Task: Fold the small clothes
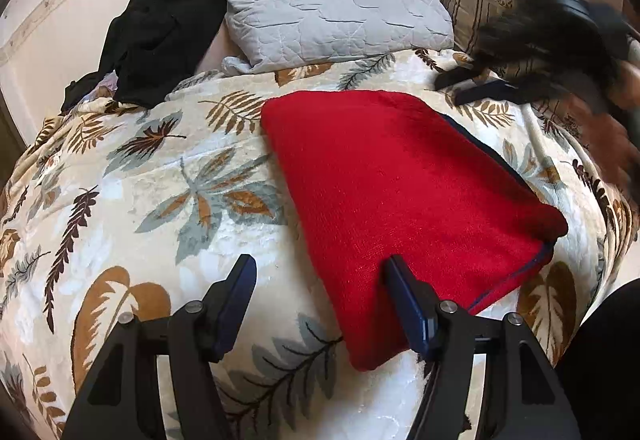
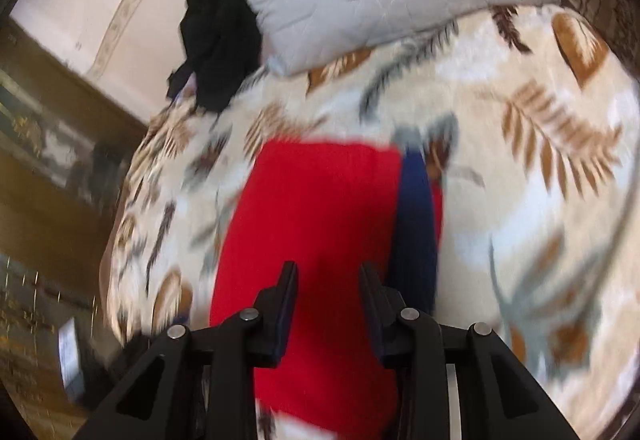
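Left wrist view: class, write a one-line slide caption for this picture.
Open left tool hovers at the near edge of a folded red garment on a leaf-patterned blanket, grey pillow behind.

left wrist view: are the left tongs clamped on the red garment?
No. The left tongs stand wide open, only one blue-padded finger lying over the folded red knit garment on the leaf-print blanket.

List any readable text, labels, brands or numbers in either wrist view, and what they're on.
None readable in either view.
Red folded garment: no tag or print showing.
Leaf-print blanket: pattern only.
Grey quilted pillow: stitching only.
Black garment: nothing visible.
Left gripper and right gripper: no markings visible.
Right wrist view is motion-blurred; the dark furniture at its left edge is too smeared to tell.
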`<state>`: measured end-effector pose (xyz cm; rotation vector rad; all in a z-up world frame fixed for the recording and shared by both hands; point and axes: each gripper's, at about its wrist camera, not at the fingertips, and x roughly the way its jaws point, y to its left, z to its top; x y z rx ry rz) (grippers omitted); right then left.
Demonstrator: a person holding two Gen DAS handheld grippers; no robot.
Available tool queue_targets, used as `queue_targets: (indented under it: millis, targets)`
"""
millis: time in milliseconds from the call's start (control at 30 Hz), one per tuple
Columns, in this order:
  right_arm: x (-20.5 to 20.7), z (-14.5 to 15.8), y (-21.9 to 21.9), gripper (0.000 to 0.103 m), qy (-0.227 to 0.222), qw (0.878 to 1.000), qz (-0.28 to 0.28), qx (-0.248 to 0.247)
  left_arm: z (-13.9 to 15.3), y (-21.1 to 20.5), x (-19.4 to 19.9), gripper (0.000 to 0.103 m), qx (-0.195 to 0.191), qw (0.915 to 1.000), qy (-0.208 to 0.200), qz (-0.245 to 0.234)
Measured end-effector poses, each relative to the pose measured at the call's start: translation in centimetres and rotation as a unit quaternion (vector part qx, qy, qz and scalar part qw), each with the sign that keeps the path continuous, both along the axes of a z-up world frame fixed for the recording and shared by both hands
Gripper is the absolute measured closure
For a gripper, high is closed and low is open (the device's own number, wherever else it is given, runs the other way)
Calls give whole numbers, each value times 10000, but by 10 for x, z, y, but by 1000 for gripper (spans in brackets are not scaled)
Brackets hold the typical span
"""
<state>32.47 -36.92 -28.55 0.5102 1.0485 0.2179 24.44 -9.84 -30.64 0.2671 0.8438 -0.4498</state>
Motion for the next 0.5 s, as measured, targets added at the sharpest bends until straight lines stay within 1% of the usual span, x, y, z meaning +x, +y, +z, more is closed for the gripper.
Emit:
queue_targets:
  millis: [67,167,233,267,300,333,433,500]
  targets:
    - [29,-7,4,68,78,9999,-93,74,0,1,0,35,3,10000,-8,-27]
    - [62,-23,8,68,237,9991,-327,-102,-1,2,0,35,-1,10000,-14,-32]
    - [78,-41,6,69,401,9979,-467,-211,-1,2,0,35,-5,10000,-24,-44]
    - [80,-50,2,69,515,9970,-546,-206,0,2,-1,35,9,10000,-43,-52]
    - [81,-57,0,69,548,9967,-597,-100,0,3,-1,35,23,10000,-51,-58]
    - [79,-59,-2,69,486,9967,-643,-20,-1,3,-1,35,27,10000,-46,-53]
    - [65,-49,-1,69,341,9975,-621,87,0,3,-1,35,14,10000,-34,-22]
    - [42,-36,2,70,181,9983,-502,213,1,3,-1,35,15,10000,-38,-7]
